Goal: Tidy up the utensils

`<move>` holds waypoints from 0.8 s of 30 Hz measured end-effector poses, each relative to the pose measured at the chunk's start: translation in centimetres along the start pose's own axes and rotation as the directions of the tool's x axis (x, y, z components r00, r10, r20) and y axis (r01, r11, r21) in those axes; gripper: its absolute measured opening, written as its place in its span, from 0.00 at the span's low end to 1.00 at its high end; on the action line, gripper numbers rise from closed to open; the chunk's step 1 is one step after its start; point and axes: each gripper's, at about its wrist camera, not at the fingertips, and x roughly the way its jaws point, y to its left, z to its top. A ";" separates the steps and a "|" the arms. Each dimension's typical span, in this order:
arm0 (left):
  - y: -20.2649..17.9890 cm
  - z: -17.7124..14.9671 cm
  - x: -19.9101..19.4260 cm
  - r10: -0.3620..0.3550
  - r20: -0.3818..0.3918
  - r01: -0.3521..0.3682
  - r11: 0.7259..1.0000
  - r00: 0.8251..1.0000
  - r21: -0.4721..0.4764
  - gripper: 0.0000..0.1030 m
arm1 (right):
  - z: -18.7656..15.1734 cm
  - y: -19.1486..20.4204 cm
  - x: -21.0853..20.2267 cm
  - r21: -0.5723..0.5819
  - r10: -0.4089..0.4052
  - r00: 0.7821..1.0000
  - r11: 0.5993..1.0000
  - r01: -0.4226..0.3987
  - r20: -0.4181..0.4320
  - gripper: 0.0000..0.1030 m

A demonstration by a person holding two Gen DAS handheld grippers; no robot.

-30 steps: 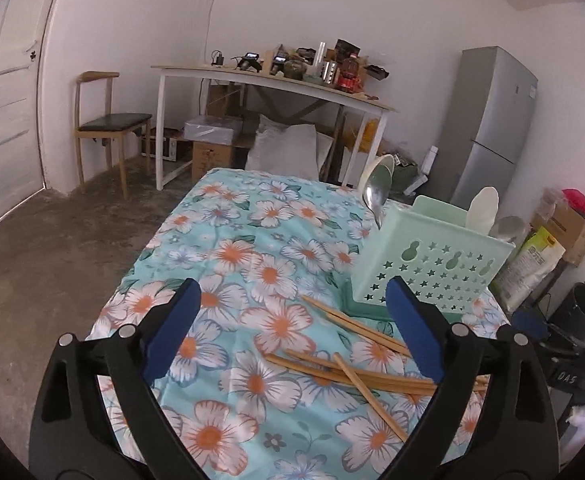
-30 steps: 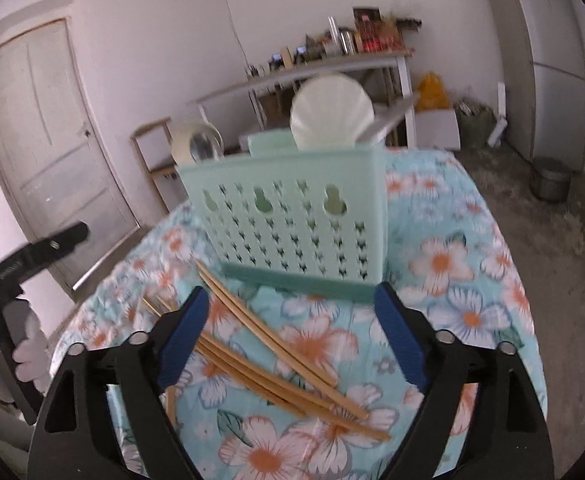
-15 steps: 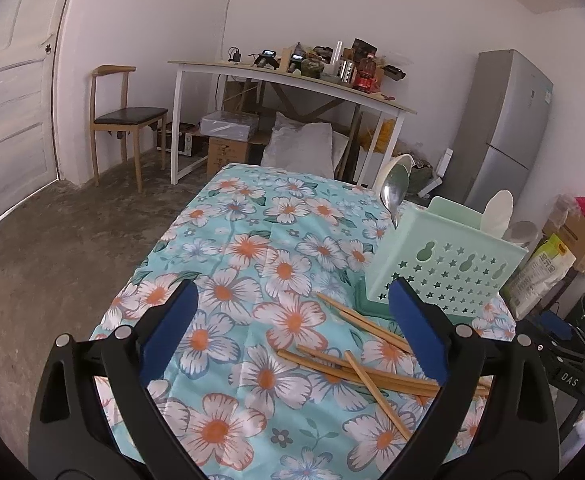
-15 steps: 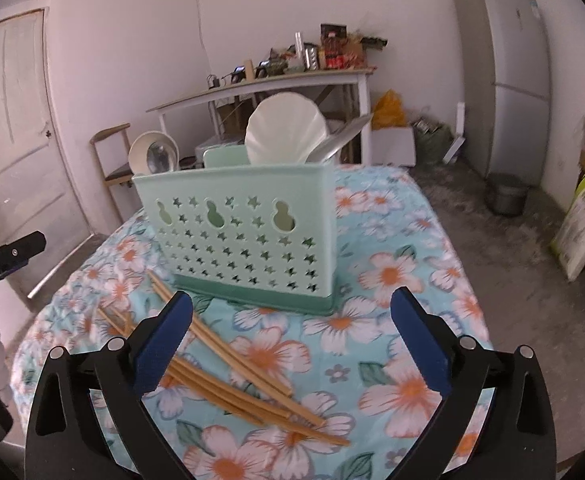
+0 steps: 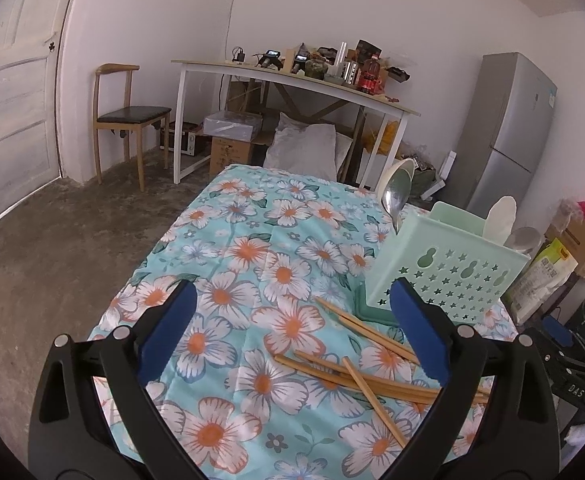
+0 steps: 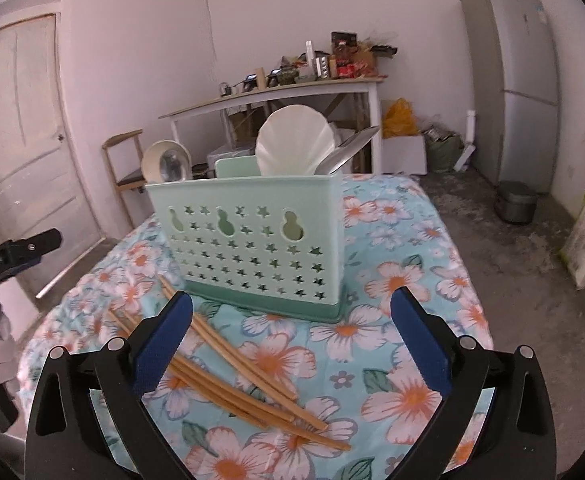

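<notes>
The right gripper (image 6: pixel 290 344) hangs over the near end of the bench (image 6: pixel 404 216) with its blue pads spread wide and nothing between them. The left gripper (image 5: pixel 290 332) is likewise wide apart and empty. The wooden chopsticks (image 6: pixel 228 364) lie loose in a crossed heap on the flowered cloth, just below and a little left of the right gripper's centre, their long axes running from far-left to near-right; in the left wrist view they sit under its right-hand finger. The right gripper looks the nearer, and would need to close across that slant. Just behind them stands the mint-green utensil caddy (image 6: pixel 252 240), already holding a metal spoon (image 5: pixel 396 196) and pale ladles. Beyond are a concrete floor, a cluttered white table (image 5: pixel 292 80), a chair (image 5: pixel 128 116) and a grey refrigerator (image 5: pixel 508 136).
</notes>
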 end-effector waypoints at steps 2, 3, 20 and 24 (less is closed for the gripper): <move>-0.1 0.0 0.1 -0.006 -0.009 0.006 1.000 1.000 -0.005 0.91 | 0.0 -0.1 0.0 0.005 0.009 1.000 1.000 -0.009 -0.007 0.94; -0.2 0.0 0.2 -0.009 -0.014 0.009 1.000 1.000 -0.006 0.91 | 0.0 -0.2 0.0 0.008 0.014 1.000 1.000 -0.014 -0.010 0.94; -1.1 -0.5 0.6 -0.063 -0.074 0.064 0.998 0.995 0.001 0.91 | -0.2 -0.1 0.3 0.032 0.076 0.996 0.997 -0.074 -0.048 0.94; -1.7 -1.1 0.6 -0.091 -0.106 0.096 0.995 0.990 0.035 0.91 | -0.3 -0.1 0.3 0.031 0.078 0.996 0.997 -0.076 -0.053 0.94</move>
